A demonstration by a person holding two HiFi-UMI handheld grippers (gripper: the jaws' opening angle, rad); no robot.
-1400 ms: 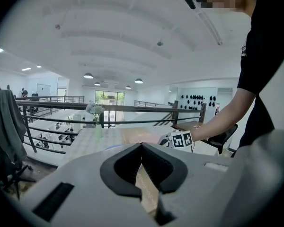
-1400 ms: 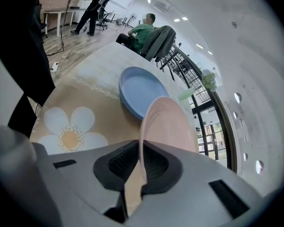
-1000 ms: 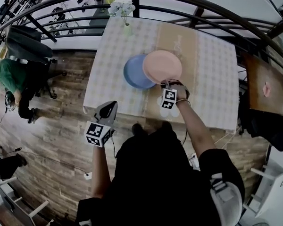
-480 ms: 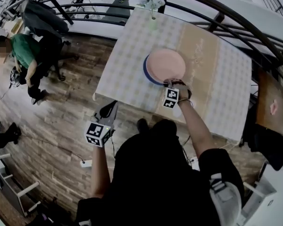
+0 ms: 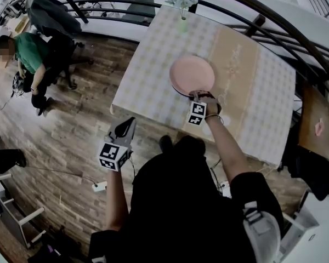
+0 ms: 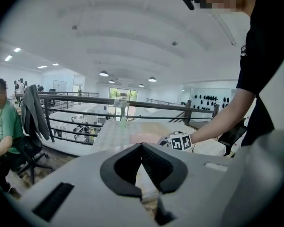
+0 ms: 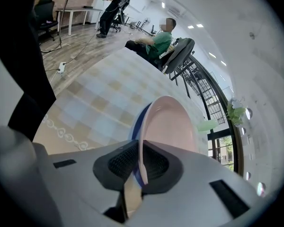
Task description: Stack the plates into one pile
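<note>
A pink plate (image 5: 192, 74) lies over a blue plate (image 5: 174, 87) on the checked table (image 5: 148, 75); only a sliver of blue rim shows at its near left. My right gripper (image 5: 199, 97) is shut on the pink plate's near rim. In the right gripper view the pink plate (image 7: 173, 126) runs edge-on between the jaws, with the blue plate's rim (image 7: 138, 123) right under it. My left gripper (image 5: 124, 129) hangs off the table's near left corner, over the floor, shut with nothing in it. From the left gripper (image 6: 142, 148) the pink plate (image 6: 144, 138) shows far ahead.
A vase of flowers (image 5: 182, 4) stands at the table's far edge, by a black railing (image 5: 98, 4). A seated person in green (image 5: 30, 53) and a chair (image 5: 49, 15) are at the left on the wood floor. A brown table (image 5: 312, 119) stands at the right.
The pink plate, held by my right gripper, has moved left from beside the blue plate to lie over it. The left gripper has stayed put.
</note>
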